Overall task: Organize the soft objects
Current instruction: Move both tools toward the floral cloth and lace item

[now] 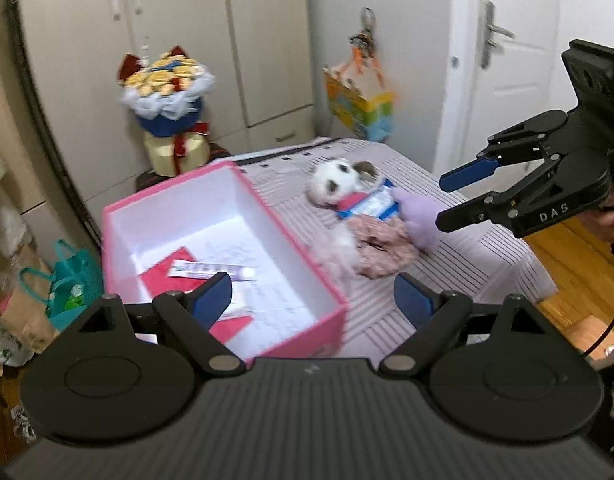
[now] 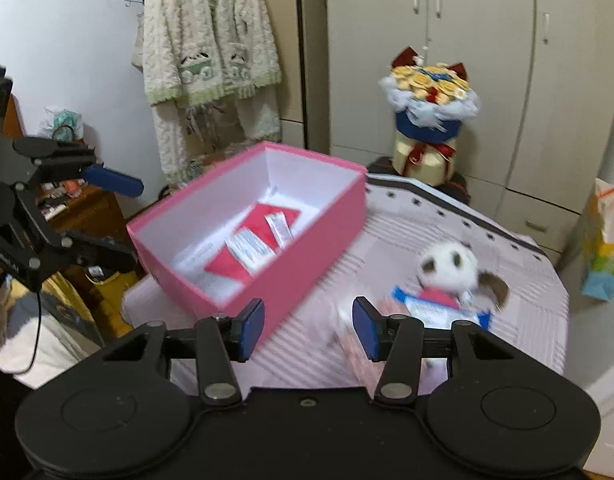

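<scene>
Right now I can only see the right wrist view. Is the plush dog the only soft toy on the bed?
Observer: No. In the left wrist view a purple plush lies against the plush dog.
Operator: How near is my hand-held gripper to it?
Observer: The right hand-held gripper has its fingertips right beside the purple plush. I cannot tell whether they touch it.
Operator: Is there anything past the box?
Observer: A teal bag stands low beside the pink box, on the side away from the toys.
</scene>
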`<action>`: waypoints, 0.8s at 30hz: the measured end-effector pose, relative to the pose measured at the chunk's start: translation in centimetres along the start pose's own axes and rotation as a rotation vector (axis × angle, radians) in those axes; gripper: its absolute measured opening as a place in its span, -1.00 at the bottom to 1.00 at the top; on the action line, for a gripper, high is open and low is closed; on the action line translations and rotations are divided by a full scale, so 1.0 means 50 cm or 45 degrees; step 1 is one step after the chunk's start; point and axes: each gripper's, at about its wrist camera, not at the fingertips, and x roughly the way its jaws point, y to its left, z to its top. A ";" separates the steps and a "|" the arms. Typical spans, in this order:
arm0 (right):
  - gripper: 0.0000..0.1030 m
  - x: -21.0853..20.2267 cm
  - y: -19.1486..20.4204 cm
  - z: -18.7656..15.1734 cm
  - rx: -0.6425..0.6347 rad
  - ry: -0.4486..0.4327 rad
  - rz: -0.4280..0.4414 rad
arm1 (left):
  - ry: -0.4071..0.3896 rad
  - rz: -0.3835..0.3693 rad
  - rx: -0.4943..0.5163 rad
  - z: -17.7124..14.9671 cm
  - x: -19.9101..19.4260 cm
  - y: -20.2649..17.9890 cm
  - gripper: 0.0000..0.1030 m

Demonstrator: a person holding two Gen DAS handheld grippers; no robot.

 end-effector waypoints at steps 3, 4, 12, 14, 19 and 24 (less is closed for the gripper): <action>0.07 -0.014 -0.011 -0.043 0.015 0.017 -0.029 | 0.021 -0.046 0.013 0.001 0.029 -0.036 0.70; 0.07 -0.017 -0.017 -0.058 0.021 0.017 -0.042 | 0.028 -0.058 0.014 0.001 0.039 -0.048 0.69; 0.37 -0.017 -0.068 -0.140 0.076 0.023 -0.053 | 0.066 -0.064 0.008 -0.001 0.131 -0.114 0.58; 0.37 -0.007 -0.076 -0.150 0.066 0.029 -0.059 | 0.074 -0.036 0.004 -0.001 0.153 -0.126 0.50; 0.38 0.031 -0.101 -0.163 0.041 -0.001 -0.055 | 0.103 0.045 -0.053 0.010 0.215 -0.140 0.29; 0.57 0.084 -0.115 -0.174 -0.055 -0.113 -0.037 | 0.016 0.180 -0.092 0.019 0.275 -0.157 0.24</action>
